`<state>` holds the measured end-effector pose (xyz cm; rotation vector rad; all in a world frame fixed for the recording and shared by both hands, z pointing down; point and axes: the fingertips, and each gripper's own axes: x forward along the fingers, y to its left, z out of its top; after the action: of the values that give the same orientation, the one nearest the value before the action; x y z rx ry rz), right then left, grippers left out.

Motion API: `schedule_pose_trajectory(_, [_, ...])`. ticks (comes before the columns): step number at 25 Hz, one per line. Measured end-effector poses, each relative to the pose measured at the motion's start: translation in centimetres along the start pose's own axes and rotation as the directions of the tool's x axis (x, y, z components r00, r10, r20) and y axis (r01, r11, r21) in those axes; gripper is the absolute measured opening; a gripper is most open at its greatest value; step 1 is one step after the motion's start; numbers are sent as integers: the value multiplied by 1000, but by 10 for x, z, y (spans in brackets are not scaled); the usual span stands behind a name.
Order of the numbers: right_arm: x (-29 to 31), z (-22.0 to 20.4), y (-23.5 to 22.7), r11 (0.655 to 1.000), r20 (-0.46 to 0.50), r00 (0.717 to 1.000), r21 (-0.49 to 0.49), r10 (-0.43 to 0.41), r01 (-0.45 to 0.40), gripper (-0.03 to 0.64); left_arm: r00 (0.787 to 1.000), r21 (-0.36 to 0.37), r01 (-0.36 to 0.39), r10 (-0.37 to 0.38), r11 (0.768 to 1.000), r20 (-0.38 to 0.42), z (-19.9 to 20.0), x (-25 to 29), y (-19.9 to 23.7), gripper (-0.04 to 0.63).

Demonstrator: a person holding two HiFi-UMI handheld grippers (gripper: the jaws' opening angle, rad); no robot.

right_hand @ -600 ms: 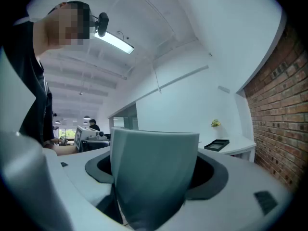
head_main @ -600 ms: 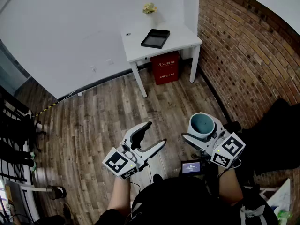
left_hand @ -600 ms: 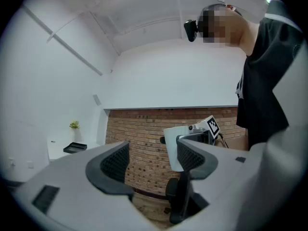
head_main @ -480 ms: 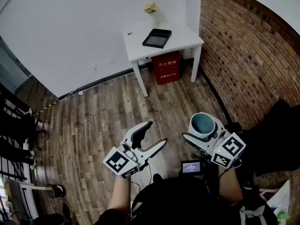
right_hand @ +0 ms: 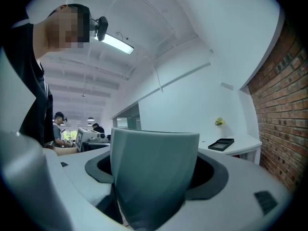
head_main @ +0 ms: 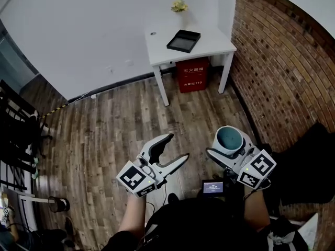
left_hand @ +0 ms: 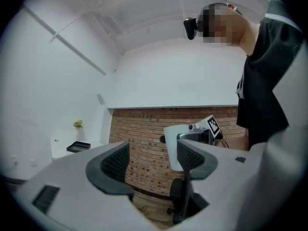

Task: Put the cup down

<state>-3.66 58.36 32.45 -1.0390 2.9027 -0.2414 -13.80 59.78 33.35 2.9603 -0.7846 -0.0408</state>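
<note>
Two tools hang above the wooden floor [head_main: 120, 114], well apart from the white desk [head_main: 209, 40]: the right tool [head_main: 229, 145] clamps the teal cup [right_hand: 154, 170] upright, presumably for carrying there, while the left tool [head_main: 176, 147] waits empty, jaws spread wide.

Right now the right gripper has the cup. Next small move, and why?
Probably carry the cup forward toward the white table, upright, with the right gripper jaws shut on it. The cup hangs over the wood floor with no surface under it, and the table stands well ahead. The left gripper is open and holds nothing.
</note>
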Motion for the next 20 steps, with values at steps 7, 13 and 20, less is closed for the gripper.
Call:
schedule_pose_trajectory(7, [5, 3, -40, 1000, -12, 1000, -11, 13, -14, 403, 1000, -3, -25, 25, 1000, -14, -2, 38, 15, 306])
schedule_pose_trajectory(13, [-2, 1, -88, 999, -39, 999, -28, 16, -18, 403, 996, 9, -71, 71, 997, -58, -14, 76, 29, 298])
schedule_pose_trajectory(20, [-10, 2, -142, 1000, -50, 999, -6, -1, 1, 403, 993, 12, -96, 96, 995, -67, -16, 115, 44, 296])
